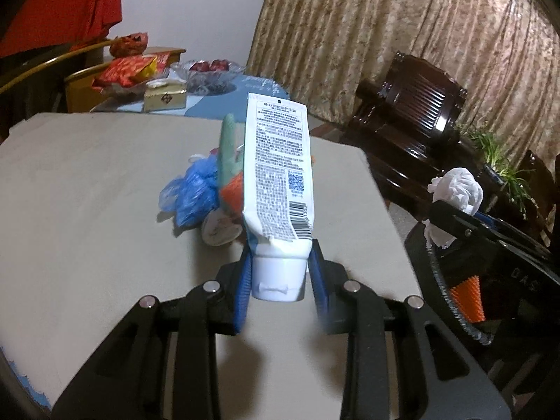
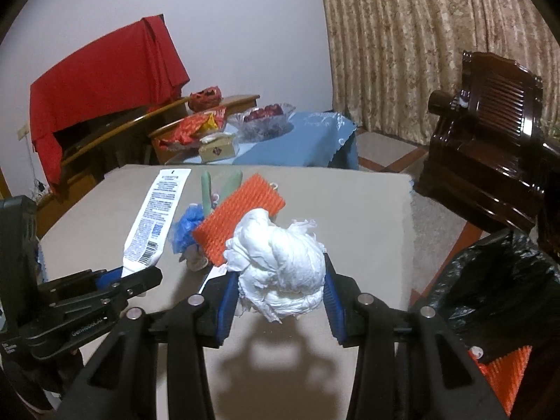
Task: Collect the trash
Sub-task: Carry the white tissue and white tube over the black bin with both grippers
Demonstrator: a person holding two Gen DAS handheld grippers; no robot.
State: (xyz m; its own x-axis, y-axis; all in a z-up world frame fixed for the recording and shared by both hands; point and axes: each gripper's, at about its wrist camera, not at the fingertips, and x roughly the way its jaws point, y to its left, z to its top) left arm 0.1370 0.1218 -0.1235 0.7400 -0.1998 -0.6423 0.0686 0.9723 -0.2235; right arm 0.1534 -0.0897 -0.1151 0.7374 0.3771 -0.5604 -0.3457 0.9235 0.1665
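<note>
the left gripper [image 1: 280, 273] clamped a white tube [image 1: 276, 175] by its cap end. blue plastic [image 1: 190, 196] lay on the grey surface [image 1: 87, 210] behind.

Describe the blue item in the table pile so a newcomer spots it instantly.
On the grey table, find the trash pile near its middle. The crumpled blue plastic bag lies at the pile's left edge, beside the orange ridged pad. It is the only blue, wrinkled, translucent piece there.

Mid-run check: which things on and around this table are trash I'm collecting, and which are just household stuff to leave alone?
Part of the job:
- white tube, in the left tongs
- crumpled tissue, in the right tongs
- blue plastic bag
- orange pad
- bin with black liner

Just lying about:
- glass fruit bowl
- tissue box
- red cloth
- dark wooden chair
</note>
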